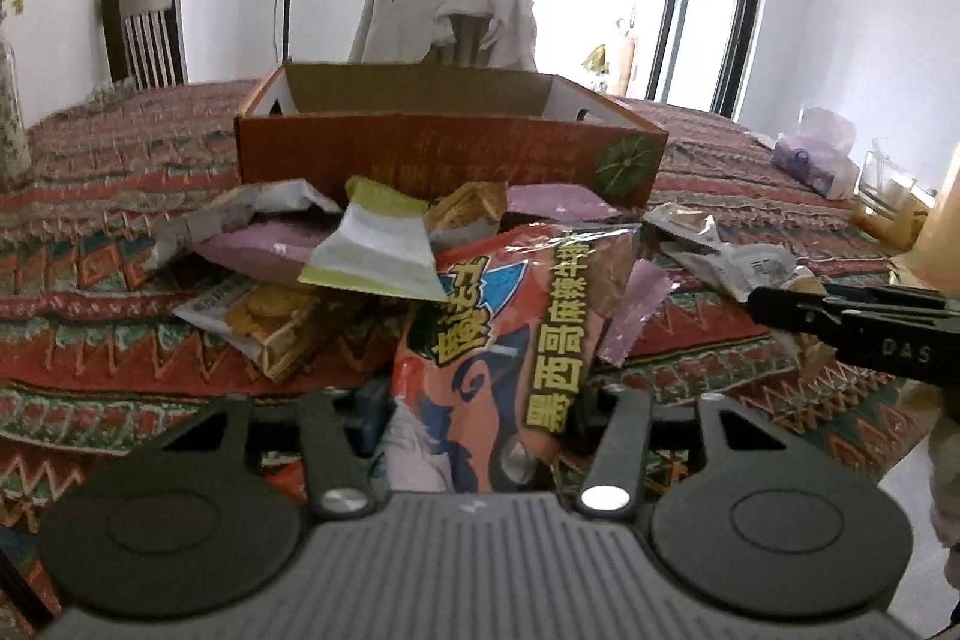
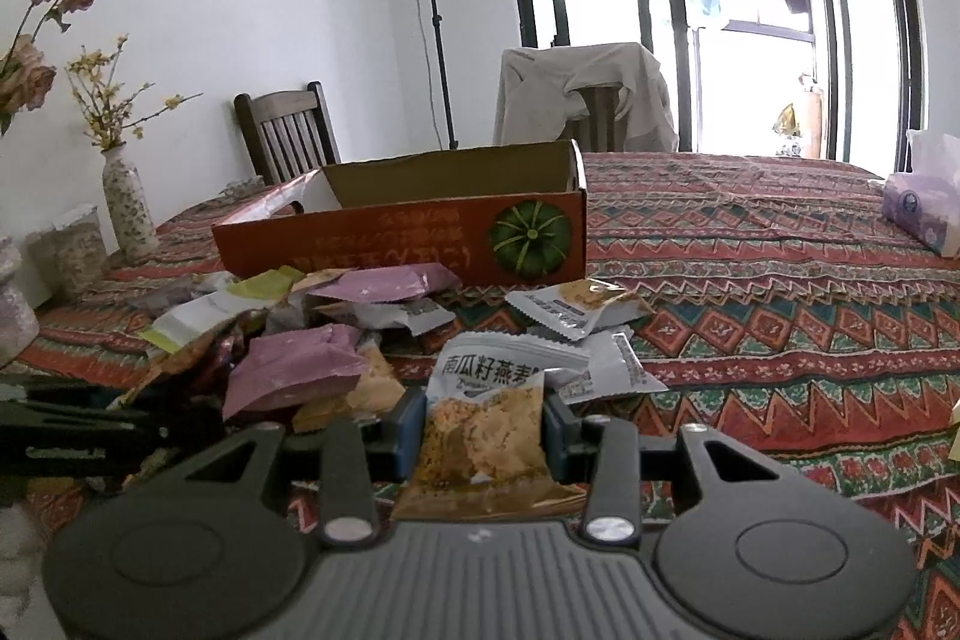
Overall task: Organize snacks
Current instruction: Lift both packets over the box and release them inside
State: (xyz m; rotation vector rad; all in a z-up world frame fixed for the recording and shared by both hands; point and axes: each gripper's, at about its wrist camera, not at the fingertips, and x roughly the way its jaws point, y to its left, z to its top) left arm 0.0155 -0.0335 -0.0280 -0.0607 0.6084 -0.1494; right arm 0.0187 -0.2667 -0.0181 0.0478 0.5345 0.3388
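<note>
Between right gripper (image 2: 483,439) fingers: oat snack packet (image 2: 480,436).

Box (image 2: 420,244): sitting on the tablecloth (image 2: 750,280), behind the snack pile (image 2: 336,340).
Chairs (image 2: 288,130): standing behind the table.

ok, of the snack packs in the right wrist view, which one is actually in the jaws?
The white-topped oat crisp packet, held upright between the right gripper jaws. The purple packets and other white sachets lie loose on the tablecloth.
</note>
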